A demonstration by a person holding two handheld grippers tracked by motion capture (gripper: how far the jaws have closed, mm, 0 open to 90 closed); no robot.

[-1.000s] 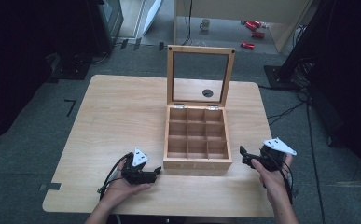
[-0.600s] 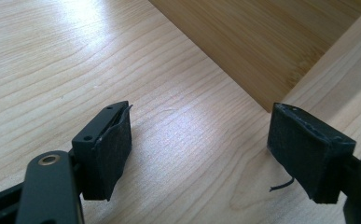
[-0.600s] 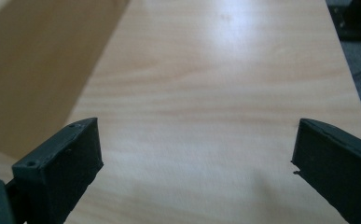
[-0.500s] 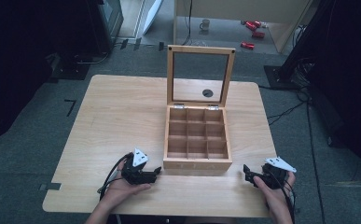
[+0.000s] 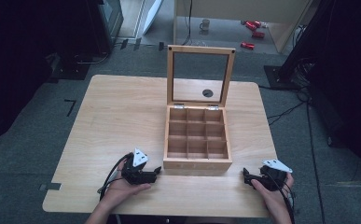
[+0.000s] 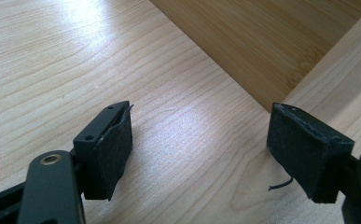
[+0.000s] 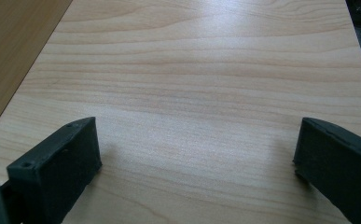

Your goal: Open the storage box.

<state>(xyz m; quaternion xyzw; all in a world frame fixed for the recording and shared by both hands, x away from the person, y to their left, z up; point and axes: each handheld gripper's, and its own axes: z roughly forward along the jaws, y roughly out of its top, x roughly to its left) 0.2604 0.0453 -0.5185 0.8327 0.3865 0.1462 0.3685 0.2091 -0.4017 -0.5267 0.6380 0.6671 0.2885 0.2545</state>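
A wooden box (image 5: 197, 161) with several empty compartments stands at the table's middle, its glass-paned lid (image 5: 199, 76) raised upright. My left gripper (image 5: 156, 171) rests on the table just left of the box's front corner, open, nothing between its jaws. In the left gripper view the left gripper (image 6: 199, 147) points at the box wall (image 6: 262, 42). My right gripper (image 5: 246, 176) lies near the front right of the table, right of the box, open and empty. In the right gripper view the right gripper (image 7: 194, 154) faces bare tabletop, with the box side (image 7: 10, 51) at its left.
The light wooden table (image 5: 117, 121) has a round hole (image 5: 207, 93) behind the box. Cables trail from both grippers over the front edge. On the floor beyond stand a mug (image 5: 205, 24) and red items (image 5: 253, 28); dark equipment lines both sides.
My right gripper has drawn back toward the front edge of the table, away from the box's right side. The left gripper has stayed put.
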